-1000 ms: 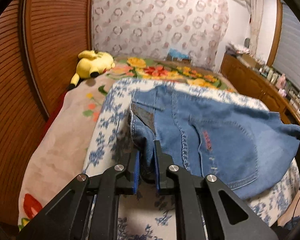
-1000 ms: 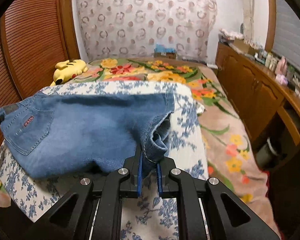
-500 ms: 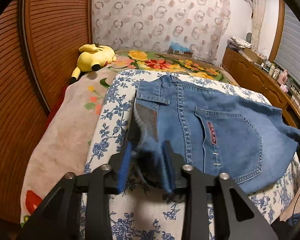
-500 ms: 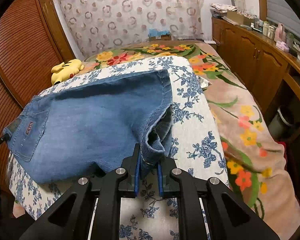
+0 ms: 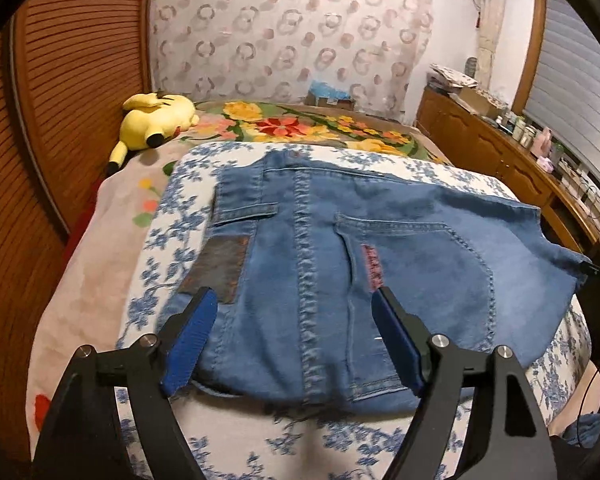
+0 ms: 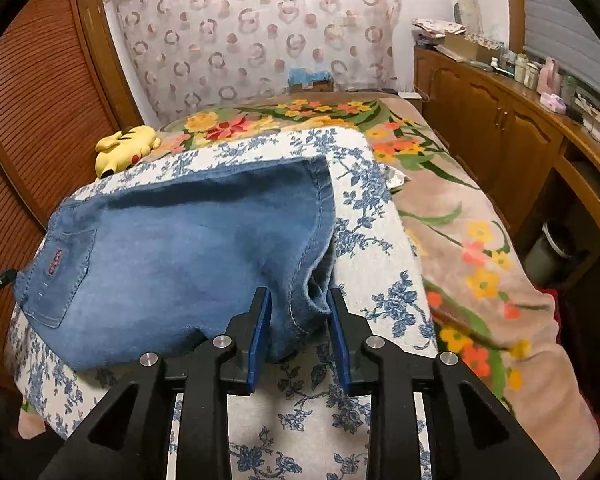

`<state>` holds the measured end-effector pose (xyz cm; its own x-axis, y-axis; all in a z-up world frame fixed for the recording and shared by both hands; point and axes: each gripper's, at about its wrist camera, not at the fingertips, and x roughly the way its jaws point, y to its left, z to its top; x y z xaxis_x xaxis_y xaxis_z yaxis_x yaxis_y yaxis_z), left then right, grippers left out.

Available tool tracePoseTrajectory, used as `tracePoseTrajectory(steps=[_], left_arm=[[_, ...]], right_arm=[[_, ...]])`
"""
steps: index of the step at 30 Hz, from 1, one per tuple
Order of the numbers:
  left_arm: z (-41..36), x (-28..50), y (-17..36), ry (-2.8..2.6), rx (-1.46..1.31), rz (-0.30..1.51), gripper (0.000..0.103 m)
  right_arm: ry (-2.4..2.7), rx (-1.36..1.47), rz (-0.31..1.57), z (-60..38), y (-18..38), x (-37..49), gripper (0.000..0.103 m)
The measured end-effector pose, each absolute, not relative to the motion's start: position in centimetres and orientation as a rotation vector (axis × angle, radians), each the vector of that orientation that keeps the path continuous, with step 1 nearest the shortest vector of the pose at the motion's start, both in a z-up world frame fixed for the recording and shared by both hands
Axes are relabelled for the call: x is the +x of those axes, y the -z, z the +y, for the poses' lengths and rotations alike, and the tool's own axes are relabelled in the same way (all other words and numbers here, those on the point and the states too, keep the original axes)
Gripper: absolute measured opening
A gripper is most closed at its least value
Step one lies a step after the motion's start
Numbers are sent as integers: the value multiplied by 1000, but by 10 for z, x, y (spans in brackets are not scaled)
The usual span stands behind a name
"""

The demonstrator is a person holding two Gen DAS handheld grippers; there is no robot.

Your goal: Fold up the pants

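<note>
**Now both hand-held grippers let go of the folded jeans**

Here the jeans (image 5: 380,264) lie folded on a white cloth with blue flowers (image 5: 172,216), spread over the bed (image 6: 476,264). The waistband end with its back pocket and red tab faces the left side; the hem end faces the right. The left hand-held gripper (image 5: 296,312) has its jaws spread wide and opening, the blue pads (image 5: 192,336) clear of the denim that lies between and beyond them. The right hand-held gripper (image 6: 298,312) is opening too; a bunched fold of the hem sits between its pads, which no longer press on it. A yellow plush toy (image 5: 156,120) rests at the far left of the bed, beside a wooden louvred door (image 5: 60,128).
</note>
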<state>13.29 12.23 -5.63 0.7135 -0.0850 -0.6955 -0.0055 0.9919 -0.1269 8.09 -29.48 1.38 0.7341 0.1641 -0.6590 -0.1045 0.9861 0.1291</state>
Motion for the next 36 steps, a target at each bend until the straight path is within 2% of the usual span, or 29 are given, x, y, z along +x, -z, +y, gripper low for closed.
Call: tracePoseTrajectory(steps=[3, 4, 5, 8, 16, 28, 36], left_arm=[[111, 135, 55, 57, -97, 772, 80], [108, 135, 55, 60, -90, 771, 80], [105, 136, 55, 65, -87, 769, 80], [98, 137, 53, 84, -90, 766, 80], [87, 137, 53, 96, -73, 772, 80], [90, 123, 34, 70, -64, 724, 80], [100, 116, 31, 40, -63, 722, 80]], right_arm=[[-190, 83, 740, -290, -11, 80, 29], [-193, 79, 740, -287, -10, 79, 23], [-202, 69, 747, -285, -8, 80, 9], [-203, 49, 737, -278, -6, 79, 5], [-319, 50, 668, -255, -28, 87, 4], [-594, -95, 515, -165, -84, 99, 4], [-738, -157, 486, -116, -92, 116, 4]])
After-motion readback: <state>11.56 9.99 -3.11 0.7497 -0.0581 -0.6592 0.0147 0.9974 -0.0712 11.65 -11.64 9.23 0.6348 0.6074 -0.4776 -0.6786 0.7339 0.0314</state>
